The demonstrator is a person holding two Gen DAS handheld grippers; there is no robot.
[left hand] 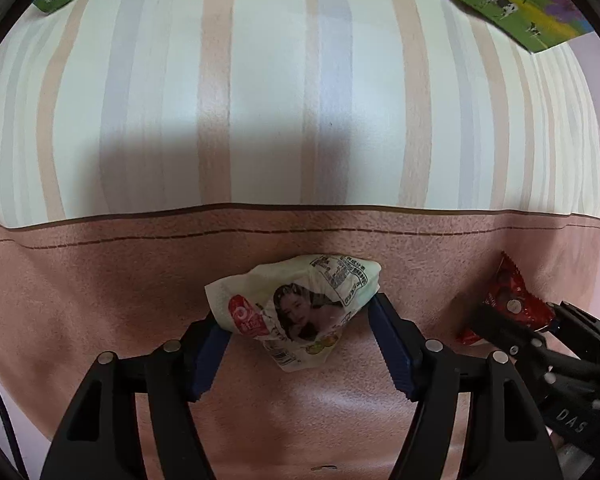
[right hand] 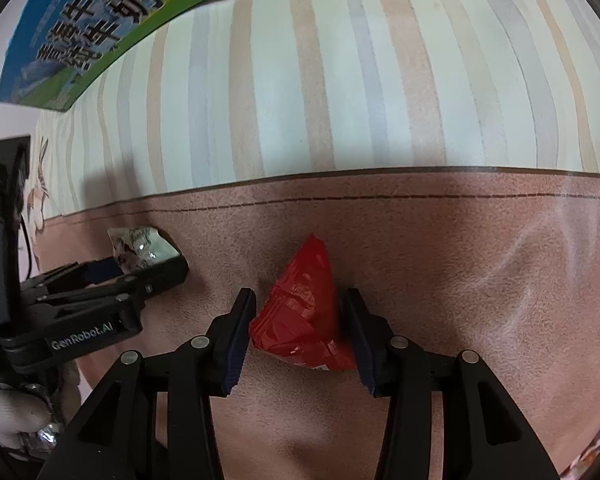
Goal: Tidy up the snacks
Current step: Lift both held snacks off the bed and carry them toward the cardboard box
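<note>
left gripper (left hand: 296, 328): jaws apart, straddling white snack packet (left hand: 296, 304), long axis across the jaws
right gripper (right hand: 300, 328): jaws apart, flanking red snack packet (right hand: 302, 312), long axis along the fingers
place: pink band of the striped cloth (left hand: 100, 300), near its stitched edge

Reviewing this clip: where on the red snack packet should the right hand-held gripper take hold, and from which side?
Across the puffed middle of the red snack packet, coming in from its wide near end along the cloth. It tapers to a point at the far end, and the right hand-held gripper already straddles the broad part, one finger either side.
</note>
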